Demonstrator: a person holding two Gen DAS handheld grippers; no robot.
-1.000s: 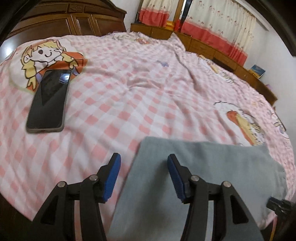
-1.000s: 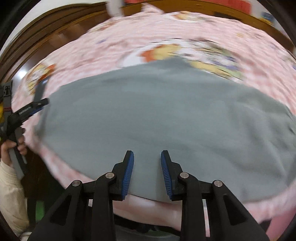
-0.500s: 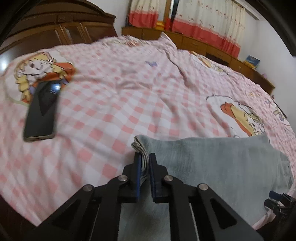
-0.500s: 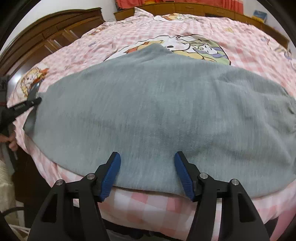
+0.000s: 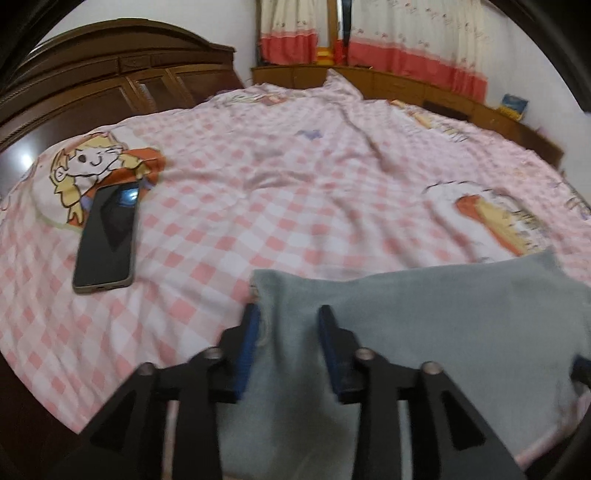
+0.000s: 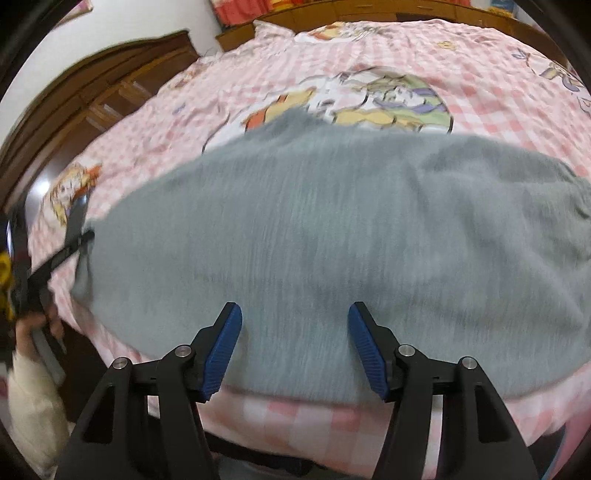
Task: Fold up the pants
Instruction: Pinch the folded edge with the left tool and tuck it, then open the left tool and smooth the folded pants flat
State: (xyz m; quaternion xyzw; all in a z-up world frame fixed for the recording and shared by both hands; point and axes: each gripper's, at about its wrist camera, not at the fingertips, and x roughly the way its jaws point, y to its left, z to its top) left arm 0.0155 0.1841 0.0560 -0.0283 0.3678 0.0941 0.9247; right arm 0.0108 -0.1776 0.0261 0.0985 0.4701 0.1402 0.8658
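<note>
The grey pants [image 6: 332,236] lie folded flat on the pink checked bedsheet [image 5: 280,192], near the bed's front edge. In the left wrist view the pants [image 5: 443,325] fill the lower right. My left gripper [image 5: 288,332] is open, its blue pads on either side of the pants' left corner, with the cloth lying loose between them. It also shows in the right wrist view [image 6: 79,240] at the pants' left end. My right gripper [image 6: 295,343] is wide open and empty, just above the pants' near edge.
A black phone [image 5: 107,240] lies on the sheet at the left, beside a cartoon print. A dark wooden wardrobe [image 5: 110,81] stands behind the bed, a wooden ledge and curtains [image 5: 369,29] at the back. The bed's front edge is right below my grippers.
My left gripper closed on the pants' left corner, then opened and let it go. My right gripper opened wide and drew back slightly.
</note>
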